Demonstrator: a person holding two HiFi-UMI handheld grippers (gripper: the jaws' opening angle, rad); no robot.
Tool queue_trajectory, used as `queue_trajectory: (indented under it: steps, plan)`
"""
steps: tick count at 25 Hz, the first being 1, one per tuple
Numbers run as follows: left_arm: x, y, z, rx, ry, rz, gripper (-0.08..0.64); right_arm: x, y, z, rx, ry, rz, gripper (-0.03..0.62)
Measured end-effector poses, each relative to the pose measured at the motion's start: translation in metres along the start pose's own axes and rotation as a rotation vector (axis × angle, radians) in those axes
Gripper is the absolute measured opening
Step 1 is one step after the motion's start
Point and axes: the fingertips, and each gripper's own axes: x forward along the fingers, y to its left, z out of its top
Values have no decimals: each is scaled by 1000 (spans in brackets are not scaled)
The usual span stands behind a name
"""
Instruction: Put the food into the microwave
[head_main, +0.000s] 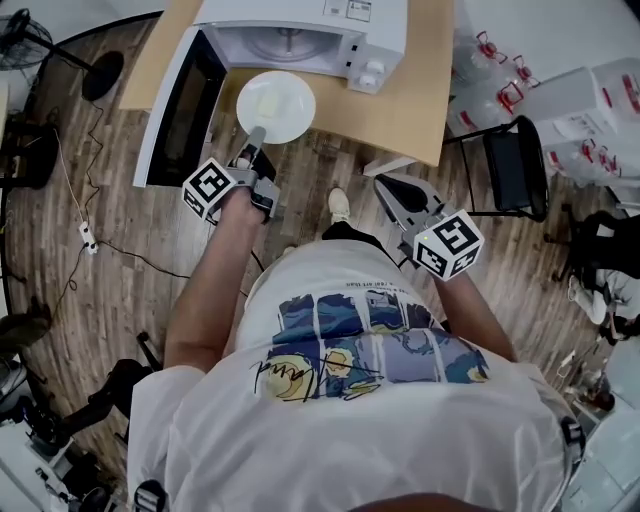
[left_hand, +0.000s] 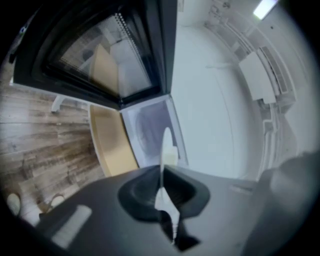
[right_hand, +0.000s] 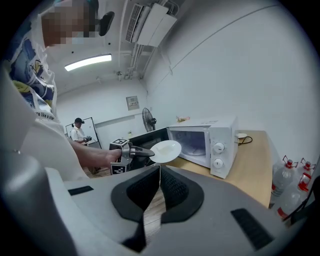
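Note:
A white plate (head_main: 277, 107) carries a pale piece of food (head_main: 266, 100). My left gripper (head_main: 256, 137) is shut on the plate's near rim and holds it level in front of the white microwave (head_main: 300, 30). The microwave's black door (head_main: 178, 112) is swung open to the left. In the left gripper view the plate (left_hand: 165, 160) shows edge-on between the jaws, with the lit cavity (left_hand: 150, 127) behind it. My right gripper (head_main: 388, 188) hangs back at the right, shut on nothing. The right gripper view shows the plate (right_hand: 166, 150) near the microwave (right_hand: 205, 145).
The microwave stands on a wooden table (head_main: 420, 110). A black chair (head_main: 520, 165) and several water bottles (head_main: 490, 70) are at the right. A fan (head_main: 20, 40) and a power strip with cables (head_main: 88, 238) lie on the floor at the left. Another person (right_hand: 77, 131) stands far back.

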Motion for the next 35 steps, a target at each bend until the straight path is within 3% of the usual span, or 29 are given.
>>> queue_trajectory:
  steps: [19, 35]
  plan:
    - [147, 50, 41, -28, -109, 110, 15, 6, -144, 20, 9, 61, 6, 11]
    - [215, 73, 62, -60, -178, 180, 15, 7, -206, 22, 34, 91, 12, 11]
